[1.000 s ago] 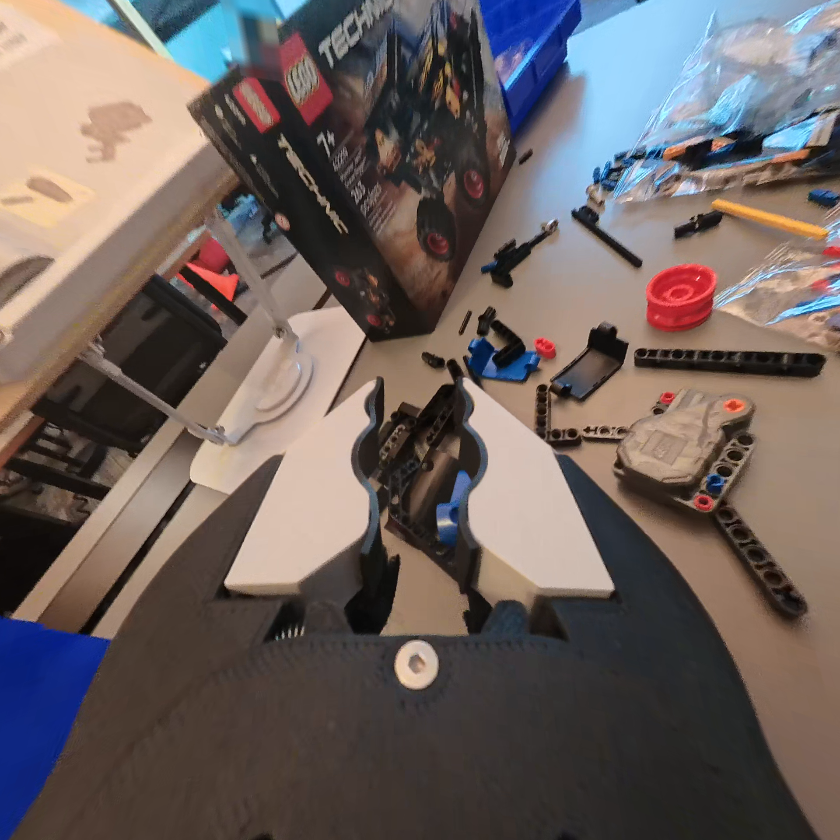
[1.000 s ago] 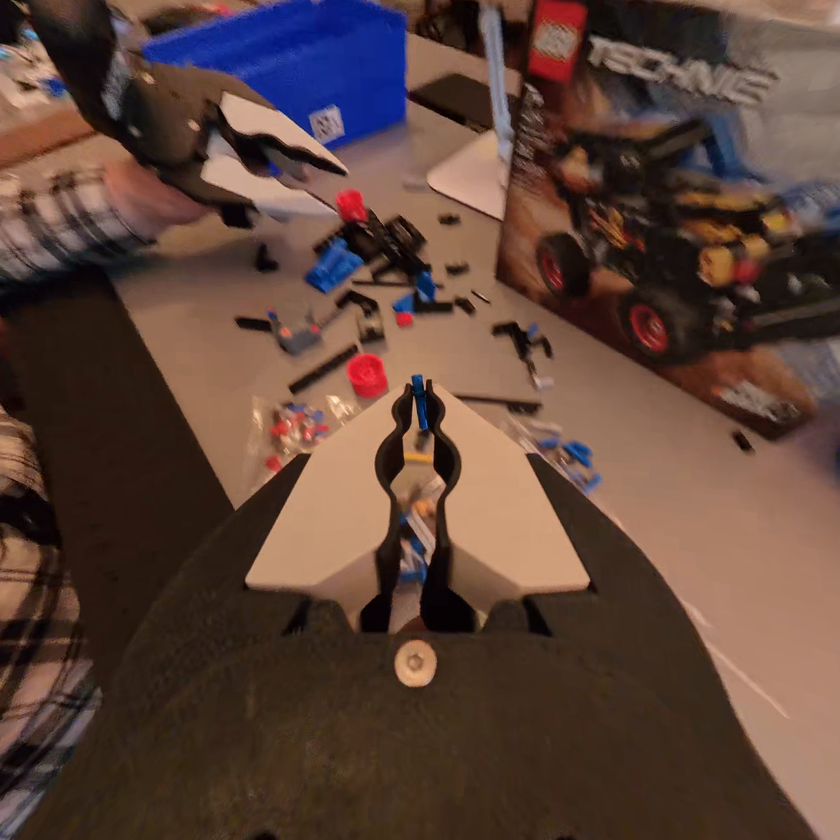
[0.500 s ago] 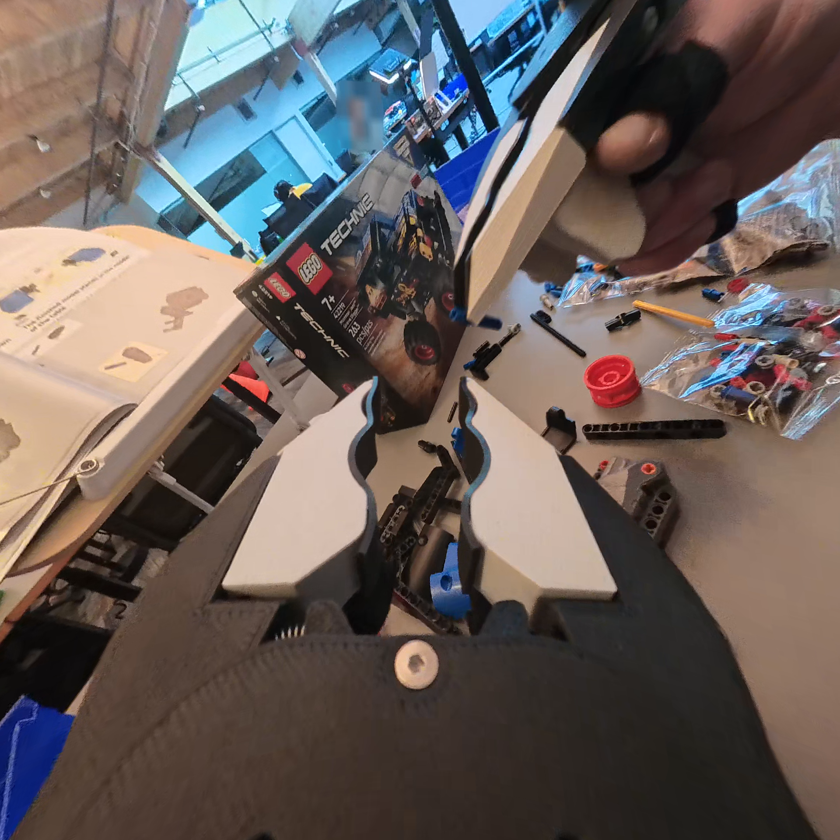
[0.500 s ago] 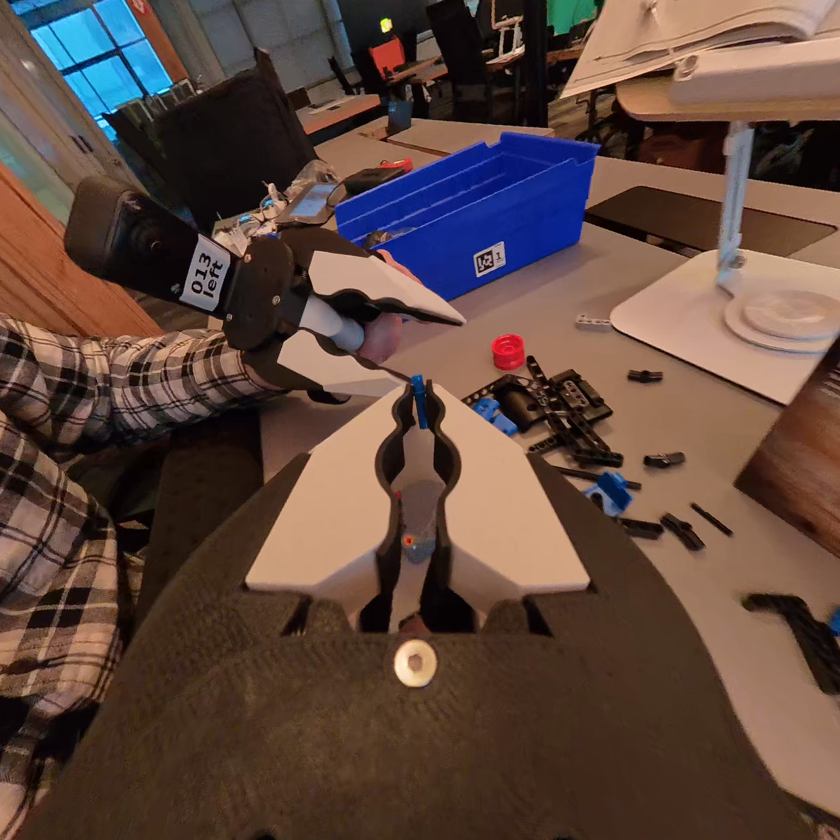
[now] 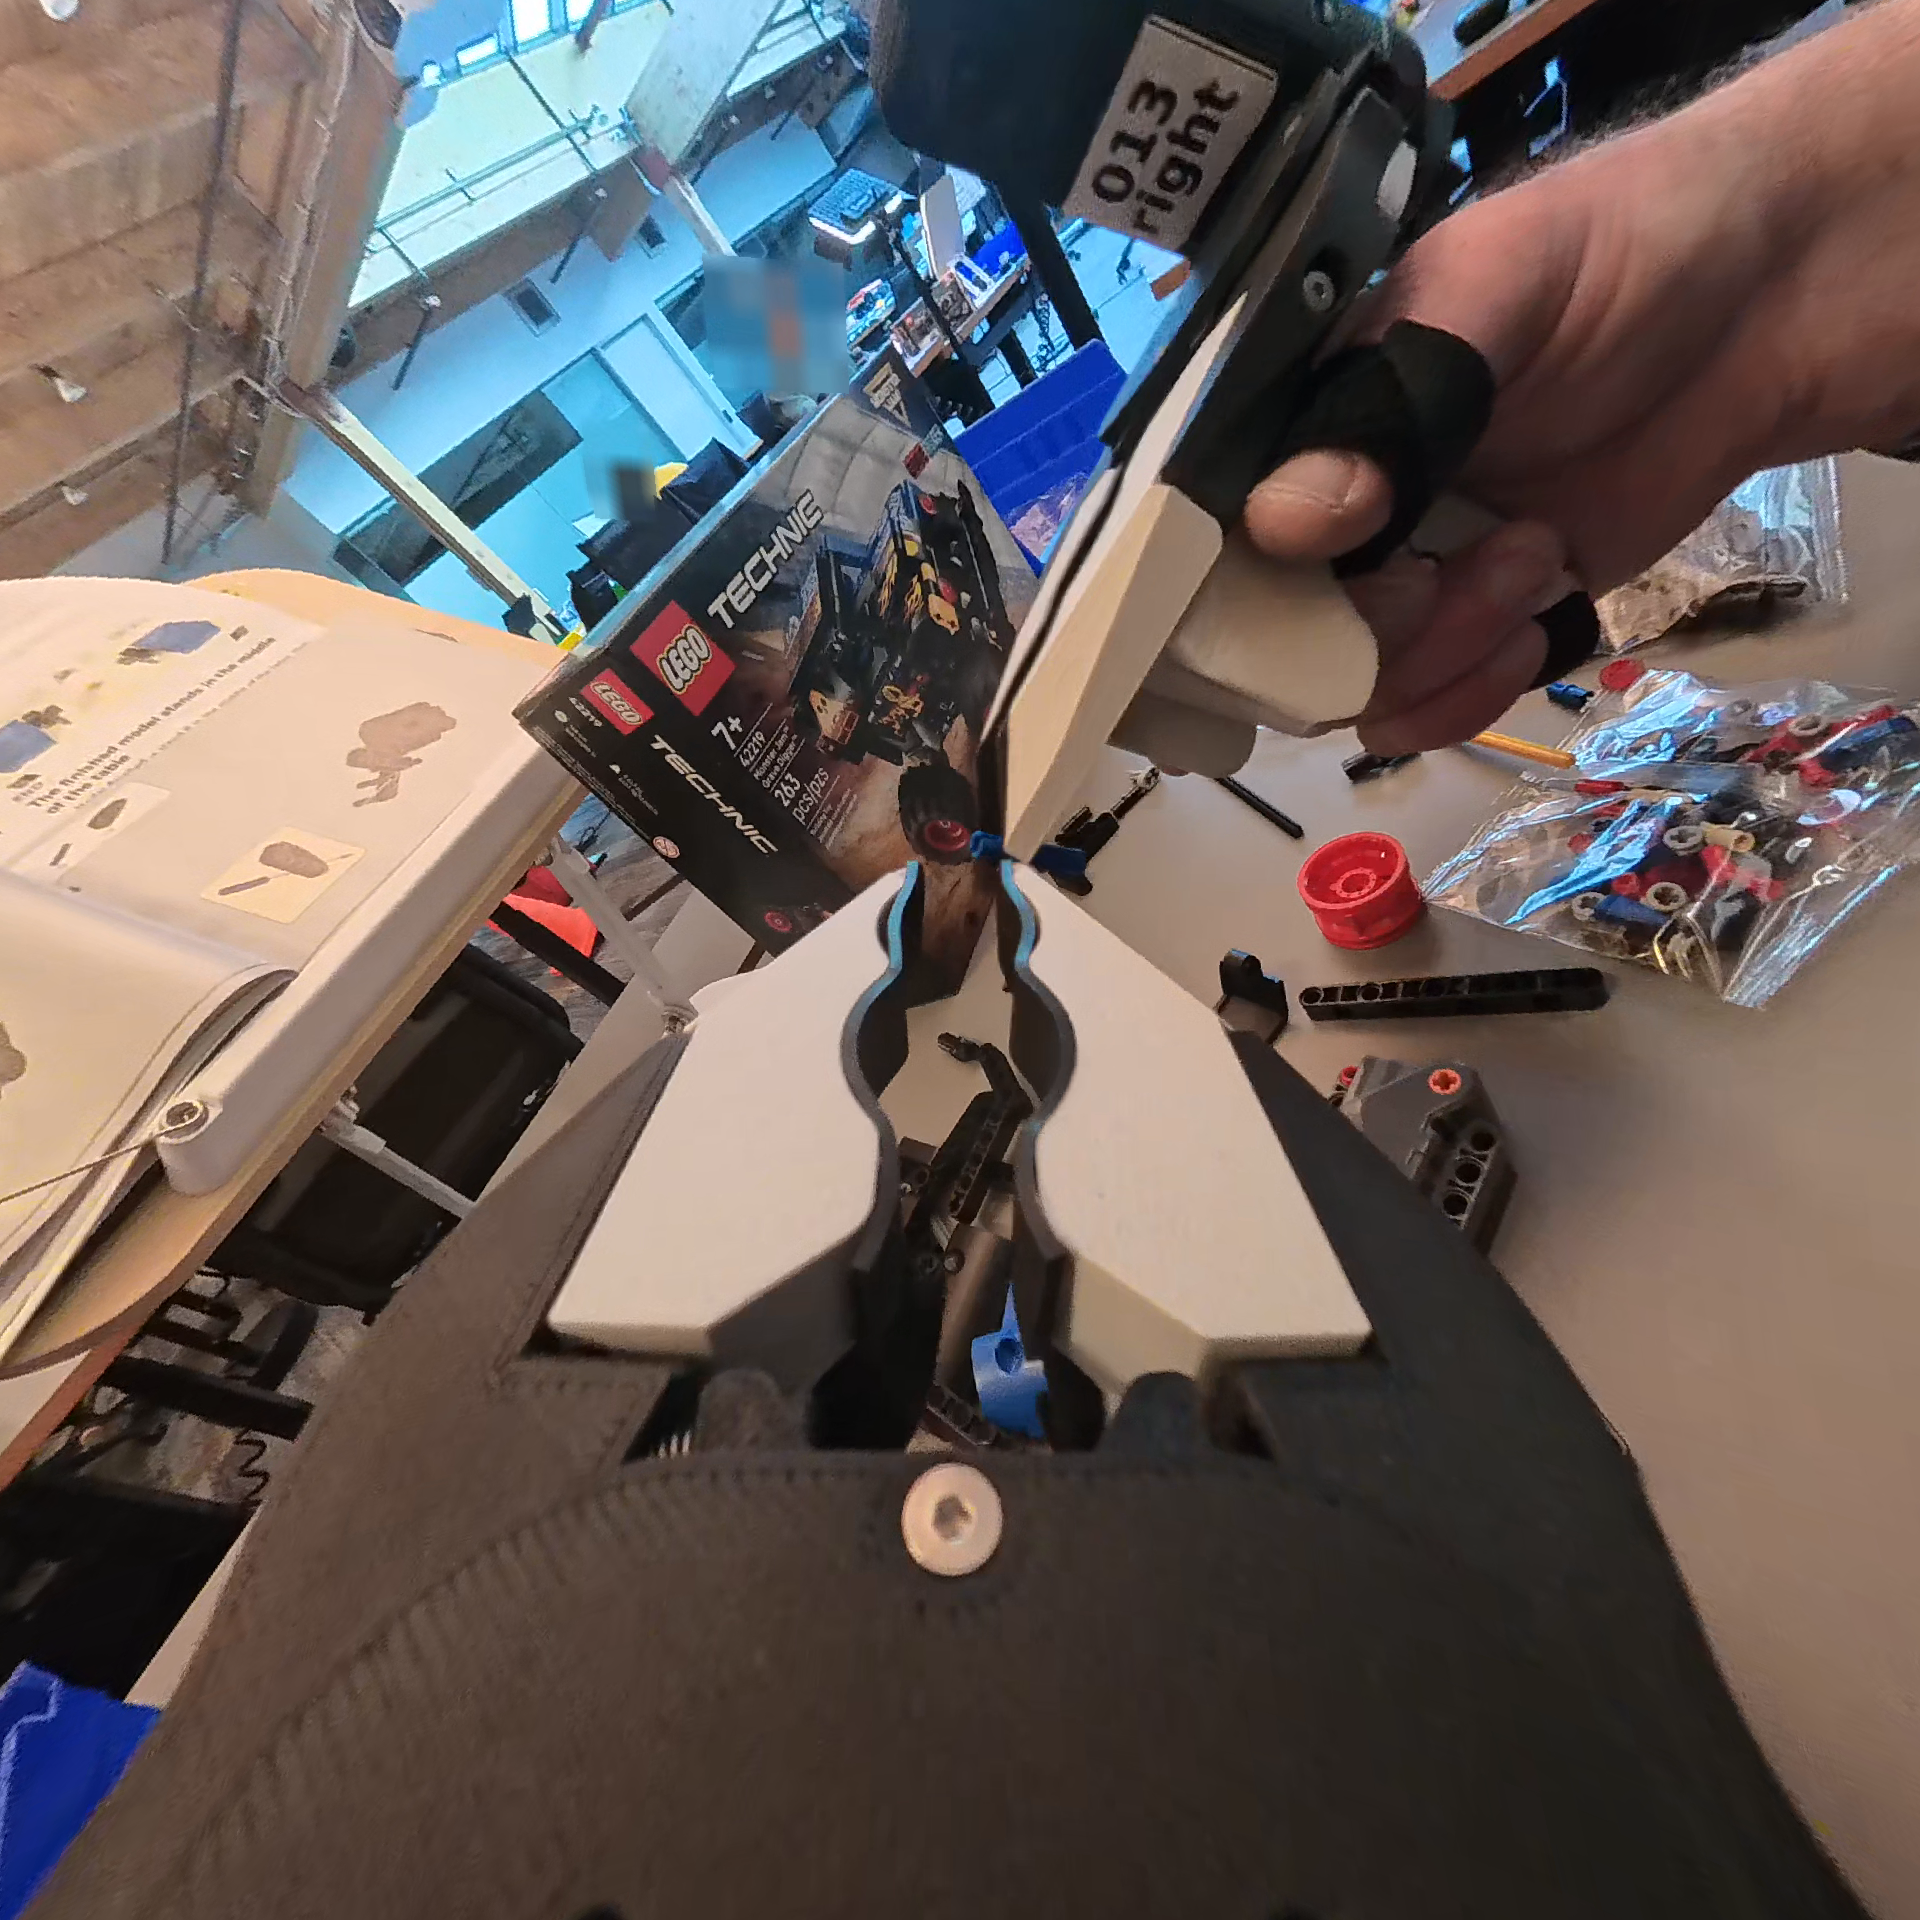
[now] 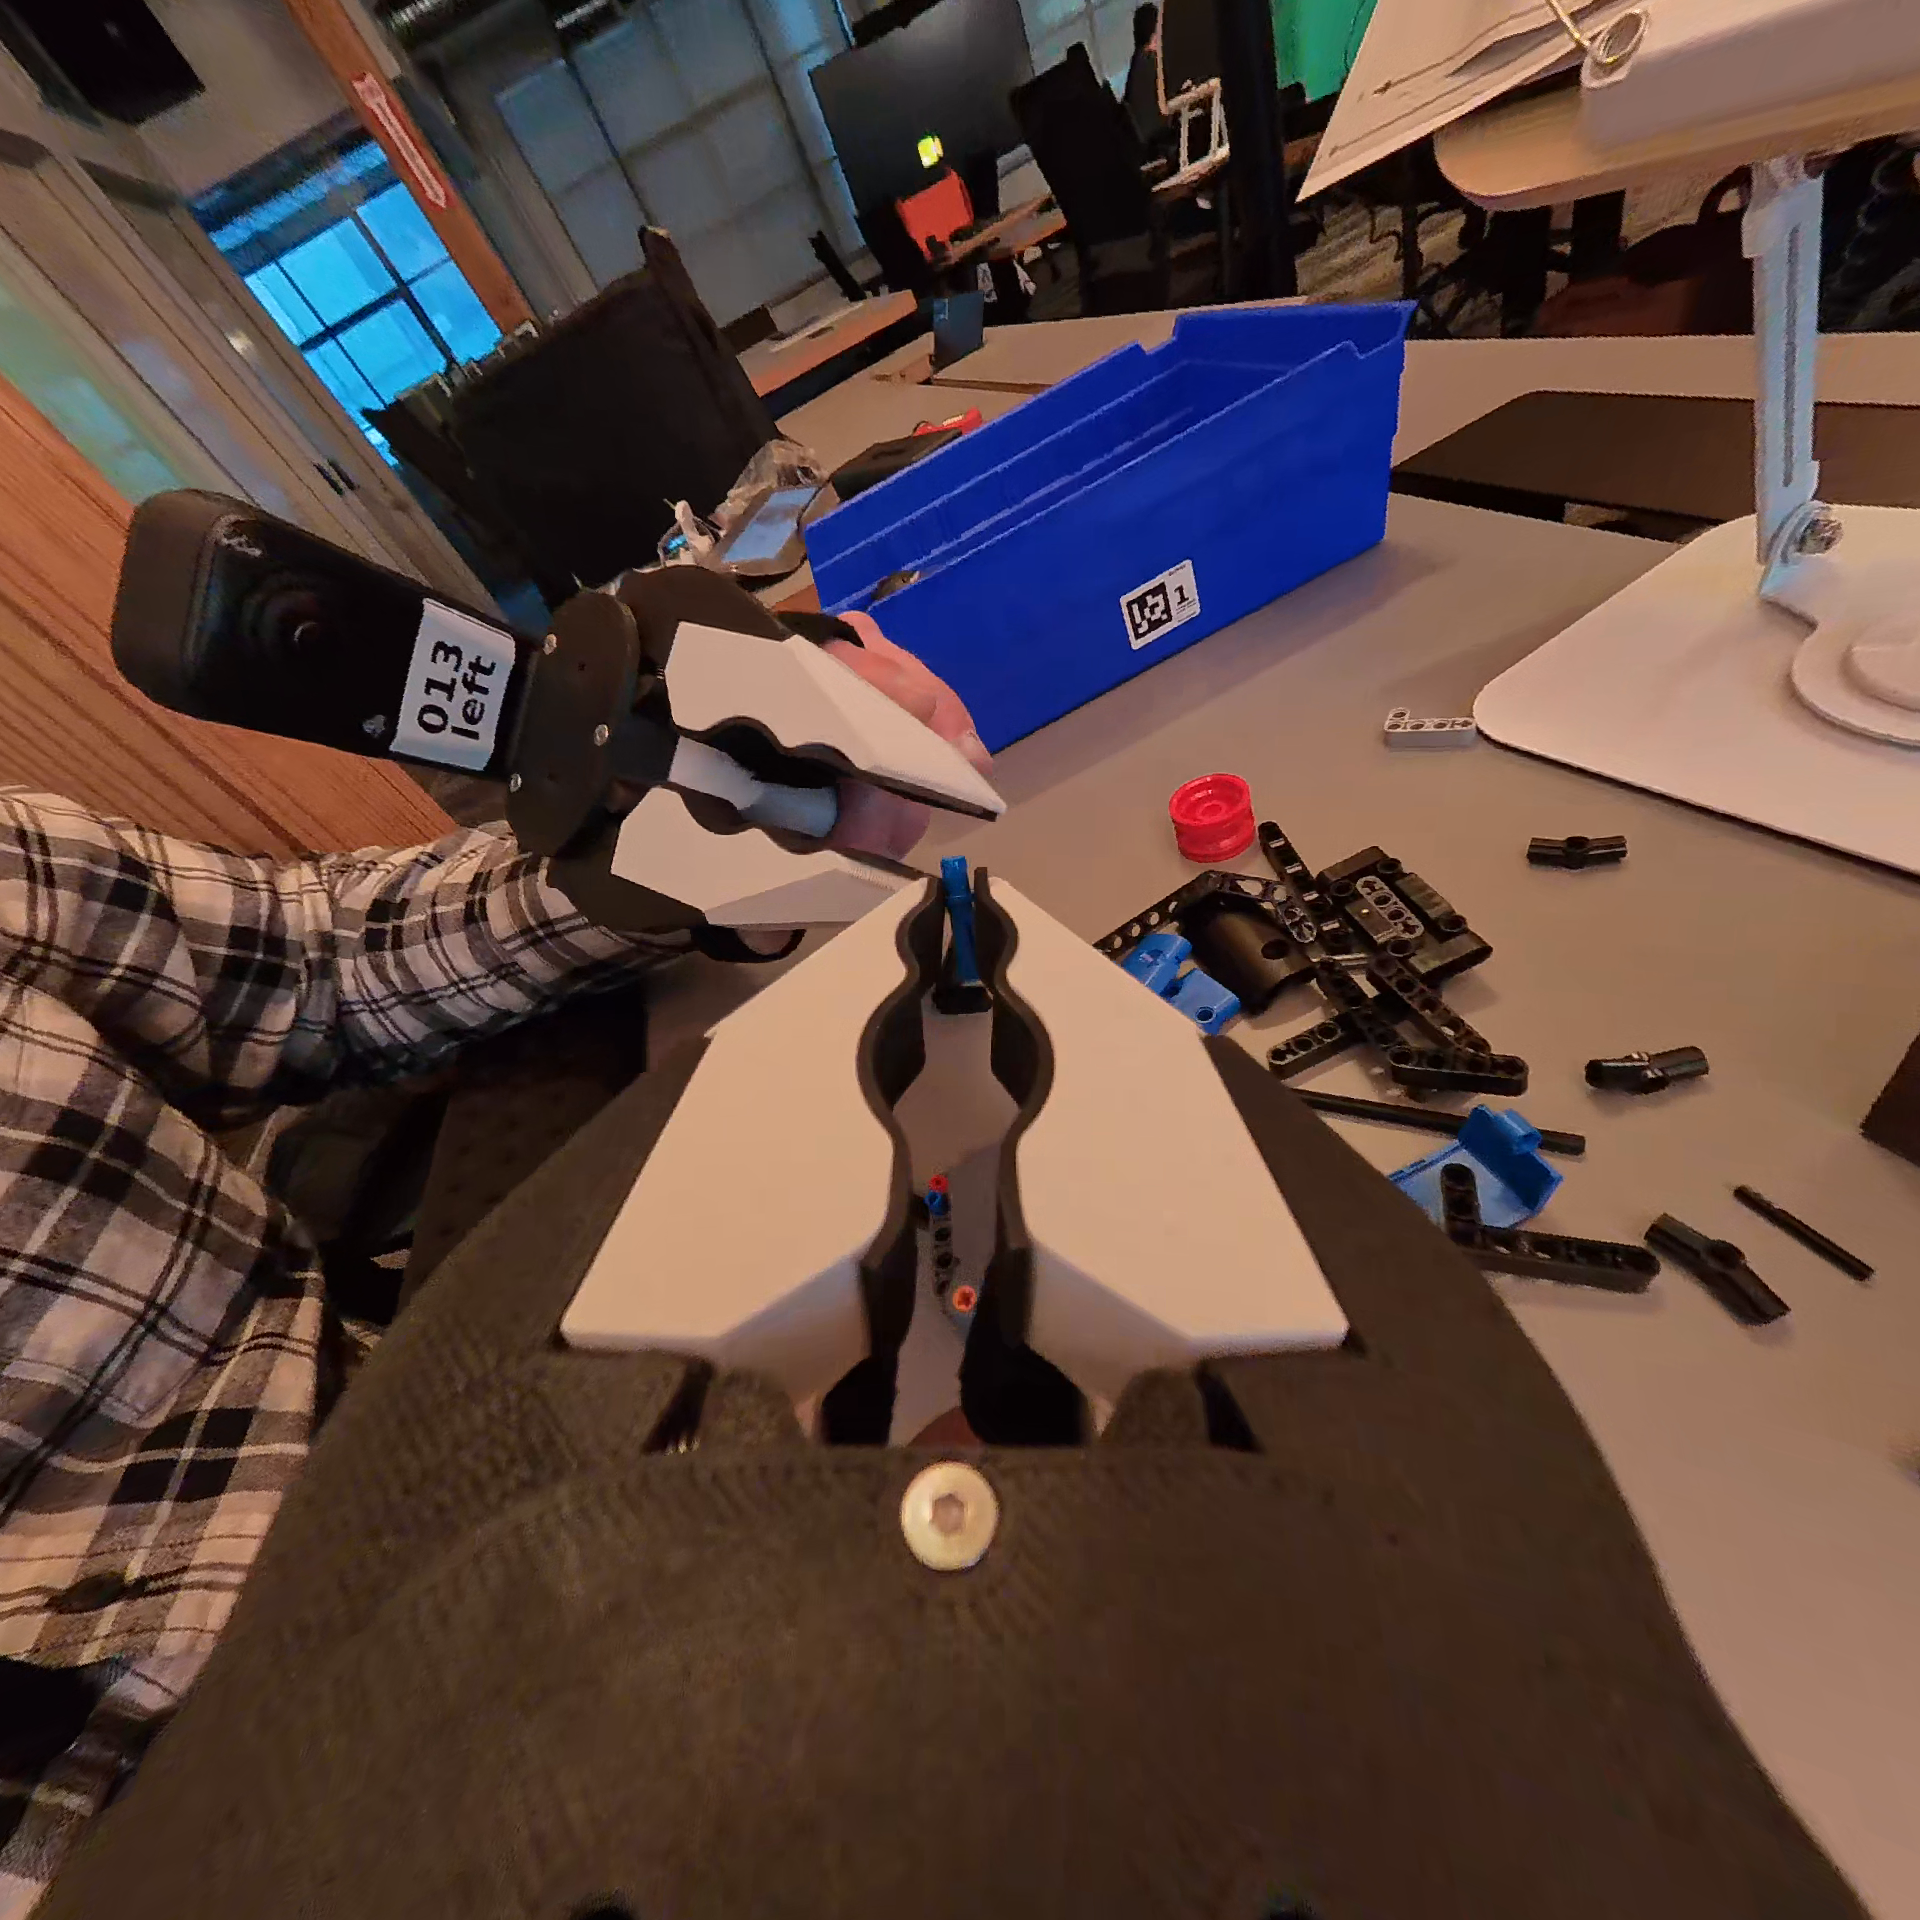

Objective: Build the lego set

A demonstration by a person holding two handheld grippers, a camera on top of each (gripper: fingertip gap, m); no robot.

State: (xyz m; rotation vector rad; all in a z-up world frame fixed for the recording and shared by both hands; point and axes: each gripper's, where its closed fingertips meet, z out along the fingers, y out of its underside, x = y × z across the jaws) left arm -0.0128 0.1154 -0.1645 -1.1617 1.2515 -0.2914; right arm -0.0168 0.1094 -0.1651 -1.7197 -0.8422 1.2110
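— What has changed since half a second ago?
— My right gripper (image 6: 956,883) has come down to my left gripper (image 5: 958,883). The left's jaws have narrowed.

— State of the tools?
— The right is clamped on a blue pin (image 6: 958,935), held upright at its tips. The left is released, its jaws apart, with the pin's end just at their tips. Whether they touch I cannot tell.

— The build?
— A black frame (image 6: 1351,935) lies on the table (image 6: 1558,1507), under my left gripper.

— Containers?
— A clear bag (image 5: 1714,831) holds small red, blue, black and grey parts. The contents of the blue bin (image 6: 1091,540) cannot be made out.

— Markings?
— The box (image 5: 790,707) stands upright, printed with logos and a truck. The bin carries a white code sticker (image 6: 1161,605). Each gripper bears a white label.
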